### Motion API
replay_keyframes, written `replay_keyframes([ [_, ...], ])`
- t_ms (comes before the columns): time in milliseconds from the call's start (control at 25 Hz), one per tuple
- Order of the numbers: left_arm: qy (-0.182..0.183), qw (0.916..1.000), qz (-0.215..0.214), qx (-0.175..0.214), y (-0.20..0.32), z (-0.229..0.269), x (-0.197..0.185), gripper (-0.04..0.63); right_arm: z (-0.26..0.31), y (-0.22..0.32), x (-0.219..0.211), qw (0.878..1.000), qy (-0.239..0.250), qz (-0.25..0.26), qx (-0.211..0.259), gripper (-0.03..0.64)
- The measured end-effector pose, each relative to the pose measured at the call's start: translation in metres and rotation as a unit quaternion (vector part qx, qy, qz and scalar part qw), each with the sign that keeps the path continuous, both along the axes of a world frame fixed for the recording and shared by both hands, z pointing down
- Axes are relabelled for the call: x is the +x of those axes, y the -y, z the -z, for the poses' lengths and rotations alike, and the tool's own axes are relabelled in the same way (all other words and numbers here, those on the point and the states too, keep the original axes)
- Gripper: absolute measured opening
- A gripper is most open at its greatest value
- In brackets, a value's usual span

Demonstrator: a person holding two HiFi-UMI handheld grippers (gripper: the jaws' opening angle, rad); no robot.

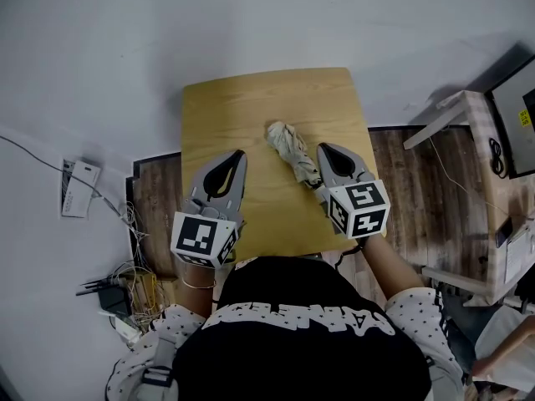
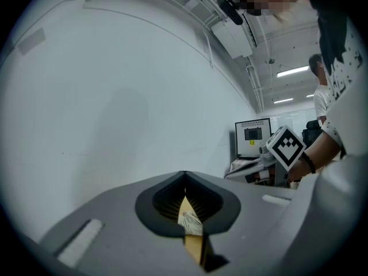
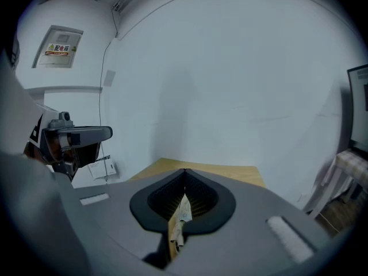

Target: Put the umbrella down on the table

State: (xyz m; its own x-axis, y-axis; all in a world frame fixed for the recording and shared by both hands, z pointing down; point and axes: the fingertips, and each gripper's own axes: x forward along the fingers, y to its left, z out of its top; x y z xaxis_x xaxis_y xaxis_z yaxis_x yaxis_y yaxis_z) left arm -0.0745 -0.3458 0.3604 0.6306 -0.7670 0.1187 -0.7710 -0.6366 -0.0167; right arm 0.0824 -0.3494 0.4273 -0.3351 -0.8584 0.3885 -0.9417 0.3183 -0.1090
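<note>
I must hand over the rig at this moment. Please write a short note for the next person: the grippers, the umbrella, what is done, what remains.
Left gripper: jaws together, empty, over the left part of the table.
Right gripper: jaws together, close beside the umbrella; no grip on it can be seen.
Umbrella: folded, lying on the table near its middle, between the two grippers.
Done: the umbrella seems to be down on the table.
Left: probably only to draw both grippers away.
</note>
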Motion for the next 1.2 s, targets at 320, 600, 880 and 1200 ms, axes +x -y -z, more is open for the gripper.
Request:
replay_keyframes([
  [320,-0.003,1.0000,0.000,0.001,-0.001,0.000,-0.001,0.002,0.006,0.000,-0.003,1.000,-0.002,0.003,0.009,0.014],
  [600,-0.002,1.0000,-0.001,0.000,-0.002,-0.002,0.000,0.002,0.008,-0.002,-0.004,1.000,-0.014,0.007,0.016,0.014],
  [880,0.001,1.0000,-0.003,0.002,-0.006,0.000,0.002,0.002,0.010,-0.006,-0.002,1.000,-0.008,0.004,0.019,0.014],
  [1200,0.002,1.0000,-0.006,0.003,-0.010,0.001,0.004,0.002,0.012,-0.010,0.000,1.000,-0.008,0.002,0.022,0.014],
])
